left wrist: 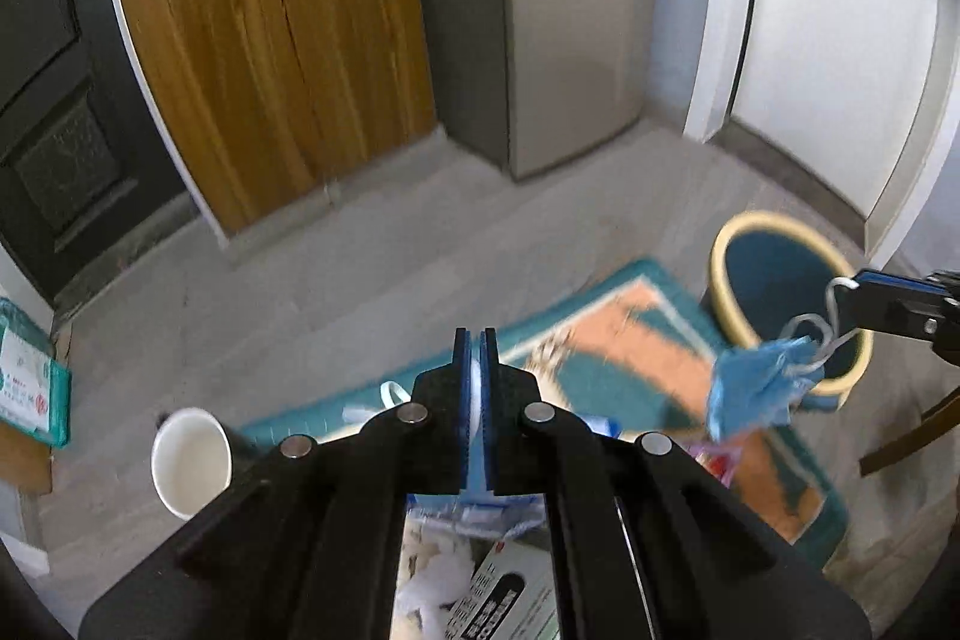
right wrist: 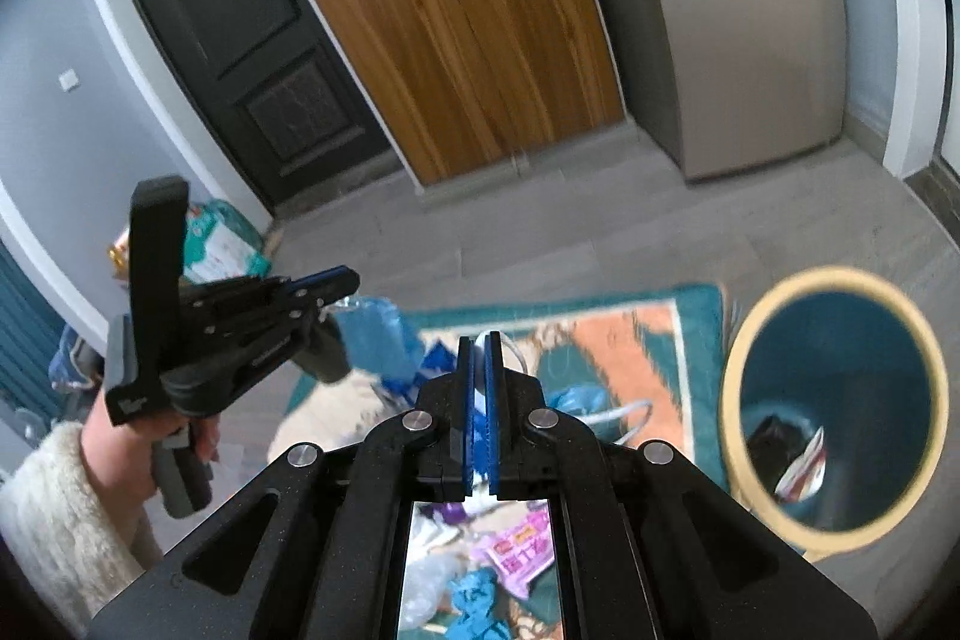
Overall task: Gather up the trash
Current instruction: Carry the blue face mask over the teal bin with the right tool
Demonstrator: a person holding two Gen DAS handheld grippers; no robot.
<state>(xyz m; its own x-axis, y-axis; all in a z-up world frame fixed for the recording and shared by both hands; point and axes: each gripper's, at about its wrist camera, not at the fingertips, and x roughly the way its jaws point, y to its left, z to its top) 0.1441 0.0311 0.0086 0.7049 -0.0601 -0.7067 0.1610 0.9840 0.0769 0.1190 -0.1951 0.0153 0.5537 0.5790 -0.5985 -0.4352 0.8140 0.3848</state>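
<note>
My left gripper [left wrist: 476, 337] is shut on a thin light blue and white wrapper [left wrist: 476, 394], raised over the littered rug [left wrist: 636, 334]. In the right wrist view the left gripper [right wrist: 351, 280] sits in a hand with a cream fleece sleeve, and the blue wrapper [right wrist: 375, 334] hangs from its tip. My right gripper [right wrist: 478, 340] is shut on a blue face mask [right wrist: 478, 436]. Seen from the left, the right gripper [left wrist: 858, 289] pinches the mask's white ear loop, and the mask [left wrist: 756, 391] dangles beside the yellow-rimmed bin [left wrist: 729, 274]. That bin [right wrist: 732, 400] holds a few scraps.
A white paper cup [left wrist: 191, 460] lies on the floor at left. More trash [right wrist: 516, 550] covers the rug below the grippers. A wooden cabinet [left wrist: 270, 58], a dark door [right wrist: 240, 40] and a grey fridge [left wrist: 570, 40] line the far wall. A wipes pack [left wrist: 30, 382] lies at left.
</note>
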